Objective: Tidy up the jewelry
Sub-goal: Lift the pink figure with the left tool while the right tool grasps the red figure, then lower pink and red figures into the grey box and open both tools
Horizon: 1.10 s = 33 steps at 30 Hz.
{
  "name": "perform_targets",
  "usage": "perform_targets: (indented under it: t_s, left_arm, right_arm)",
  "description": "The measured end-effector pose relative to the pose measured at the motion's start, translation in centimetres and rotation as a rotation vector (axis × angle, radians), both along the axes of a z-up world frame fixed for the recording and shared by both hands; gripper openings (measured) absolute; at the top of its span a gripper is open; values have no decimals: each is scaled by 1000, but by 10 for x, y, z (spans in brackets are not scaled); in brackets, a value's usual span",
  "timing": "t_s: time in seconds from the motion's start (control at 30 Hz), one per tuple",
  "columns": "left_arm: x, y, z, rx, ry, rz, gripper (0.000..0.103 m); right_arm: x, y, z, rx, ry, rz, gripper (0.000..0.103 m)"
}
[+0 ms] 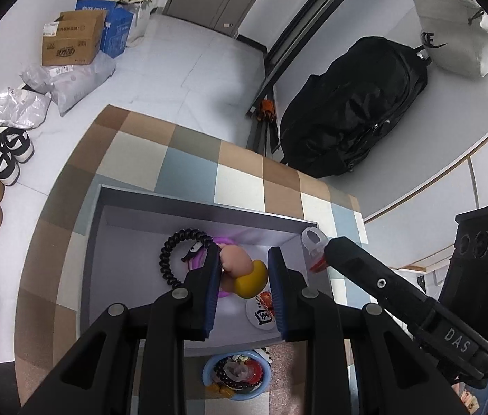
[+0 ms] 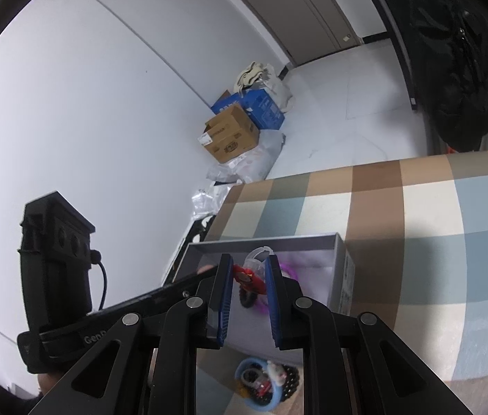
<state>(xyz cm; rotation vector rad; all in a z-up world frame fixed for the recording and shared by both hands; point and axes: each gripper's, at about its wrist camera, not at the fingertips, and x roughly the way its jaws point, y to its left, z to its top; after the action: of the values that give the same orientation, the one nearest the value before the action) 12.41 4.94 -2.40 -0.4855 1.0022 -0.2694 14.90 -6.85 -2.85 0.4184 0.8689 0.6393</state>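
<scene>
A grey open box [image 1: 195, 207] sits on the checked tablecloth. Inside lie a black coil hair tie [image 1: 175, 245], a purple ring [image 1: 225, 240], a pink-and-yellow toy [image 1: 244, 269] and a round badge [image 1: 261, 314]. My left gripper [image 1: 244, 259] is open above the box, its jaws either side of the toy. My right gripper [image 2: 248, 269] is shut on a clear-and-red hair clip [image 2: 251, 273] over the box [image 2: 339, 252]; the clip also shows in the left wrist view [image 1: 313, 245]. A small blue bowl [image 1: 237, 377] of jewelry sits near me, also seen in the right wrist view [image 2: 261, 380].
The checked table [image 2: 416, 242] extends right of the box. On the floor are cardboard boxes [image 1: 71, 38], plastic bags and shoes [image 1: 2, 152]. A black bag [image 1: 347, 103] and a white tote [image 1: 451, 31] hang by the wall.
</scene>
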Motion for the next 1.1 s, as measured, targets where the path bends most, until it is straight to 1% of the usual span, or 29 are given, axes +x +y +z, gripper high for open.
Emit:
perform_targets:
  t_s: [0.1,0.3,0.4,0.57,0.63,0.67,0.7,0.73,0.77,0.8,0.83,0.93,1.0,1.1]
  left_arm:
    - [1,-2,0,16,1,-7,21]
    - [5,-2,-4,13,24,-5,21]
    - [5,-2,-4,15,20,0,21]
    - [5,-2,-1,-15,13,-9,23]
    - [4,-2,0,-10,9,-13,29]
    - [3,-2,1,-6,6,-11,39]
    - [2,-2,2,-7,-2,-9,47]
    - [0,-1,4,-8,-12,-4,48]
    - [-1,0,6,-7,-21,3,48]
    - [-2,1,7,-6,-27,4,48]
    - [-3,2,9,-5,-30,6,48]
    - [-5,2,10,11,-41,12,49]
    - [-8,2,11,30,-51,18,49]
    - [-12,1,13,59,-60,18,49]
  right_arm:
    - [4,-2,-5,6,20,-7,18]
    - [8,0,-12,0,52,-3,18]
    - [9,0,-13,4,55,-5,18]
    - [6,-3,-10,17,50,-6,21]
    - [4,-5,-7,35,38,-2,27]
    - [3,-5,-6,40,28,3,30]
    - [2,-6,-5,34,15,-1,38]
    - [1,-8,-5,35,9,-7,47]
    - [0,-11,-4,46,2,-9,49]
    - [-1,-13,-2,54,-5,-13,54]
    - [-3,-16,0,53,-17,-28,63]
    - [-6,-22,3,51,-36,-54,70]
    - [-7,-25,4,45,-40,-68,73]
    - [-10,-29,5,45,-40,-84,80]
